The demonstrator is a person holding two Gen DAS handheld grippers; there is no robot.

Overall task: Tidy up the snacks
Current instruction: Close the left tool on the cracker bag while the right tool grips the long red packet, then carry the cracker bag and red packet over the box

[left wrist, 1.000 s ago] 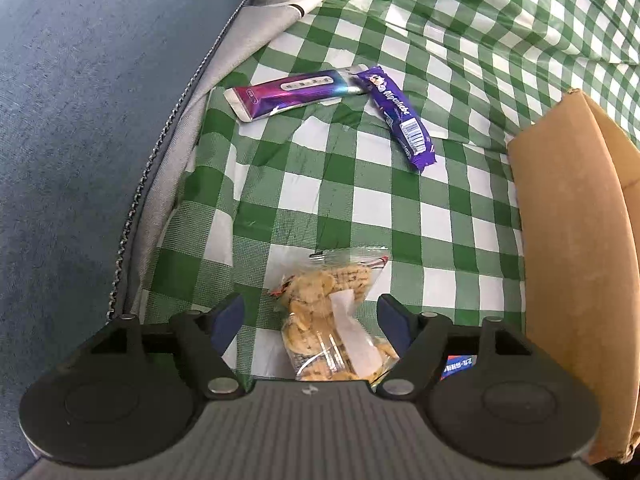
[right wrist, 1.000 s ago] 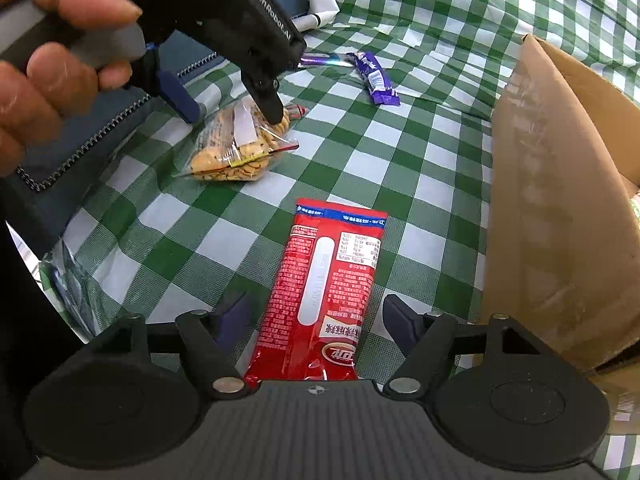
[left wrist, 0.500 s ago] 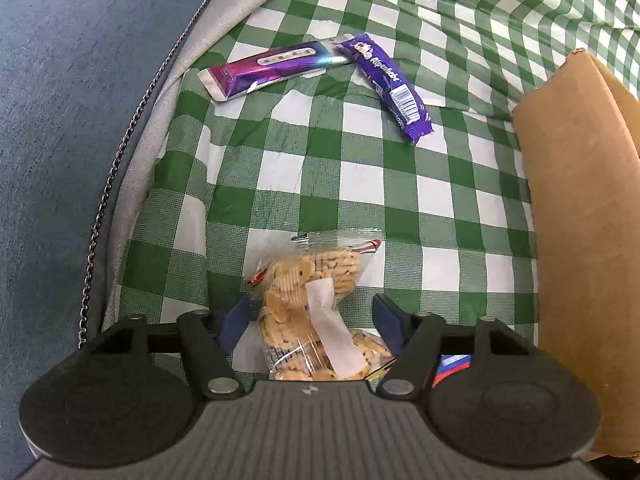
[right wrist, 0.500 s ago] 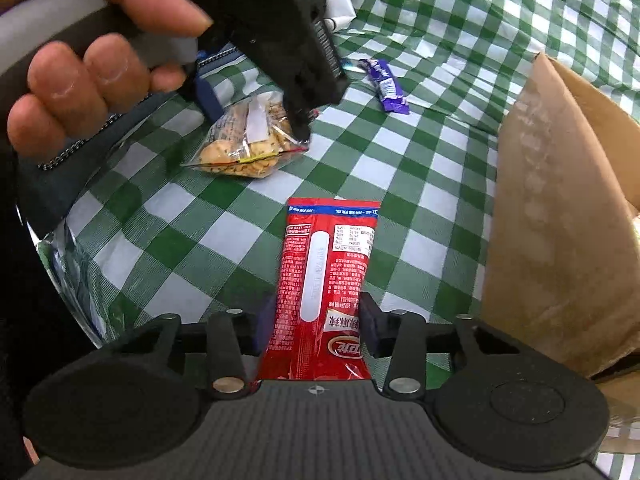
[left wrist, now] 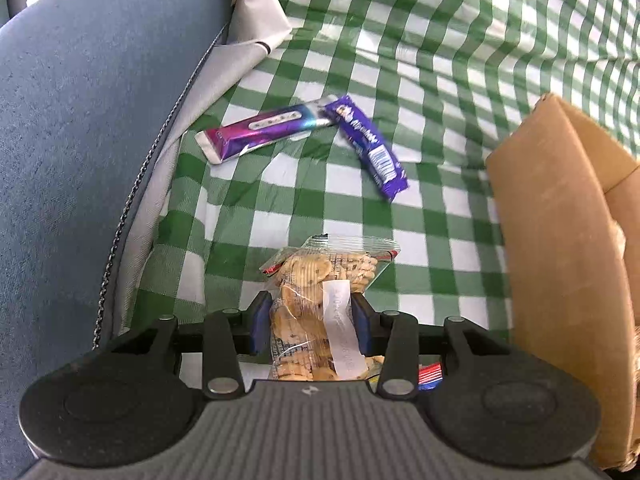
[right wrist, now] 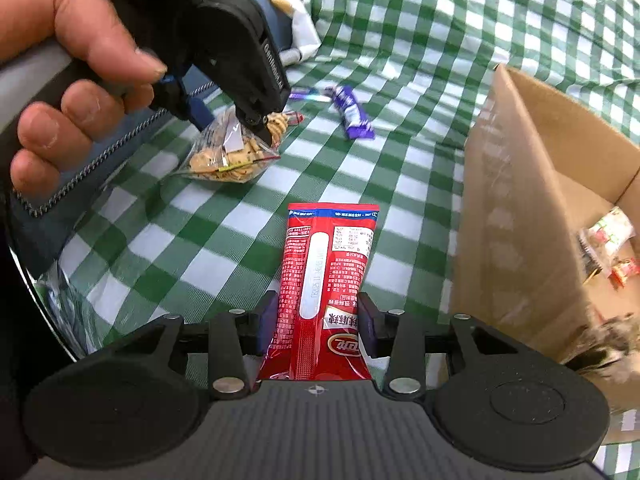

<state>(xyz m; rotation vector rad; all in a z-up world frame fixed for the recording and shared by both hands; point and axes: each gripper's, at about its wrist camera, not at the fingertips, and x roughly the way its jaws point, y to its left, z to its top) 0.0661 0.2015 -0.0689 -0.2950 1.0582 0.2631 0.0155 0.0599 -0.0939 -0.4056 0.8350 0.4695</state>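
A clear bag of small cookies [left wrist: 316, 276] lies on the green checked cloth [left wrist: 400, 240]. My left gripper [left wrist: 311, 316] has its jaws closing, and both blue pads press the bag's sides. From the right wrist view, that left gripper [right wrist: 232, 120] pinches the cookie bag [right wrist: 228, 156], with a person's hand on its handle. A long red snack packet [right wrist: 328, 256] lies lengthwise in my right gripper [right wrist: 318, 320], which is shut on its near end. A purple bar [left wrist: 370, 148] and a magenta-purple bar [left wrist: 264, 132] rest farther back.
An open cardboard box [right wrist: 520, 200] stands at the right with a few wrapped snacks inside [right wrist: 608, 240]. A blue cushion with a zip edge [left wrist: 80, 120] borders the cloth on the left. White paper [left wrist: 256, 32] lies at the back.
Both grippers have closed from wide open. The left pads now press the cookie bag, and the right pads squeeze the red packet. Neither hand has shifted much.
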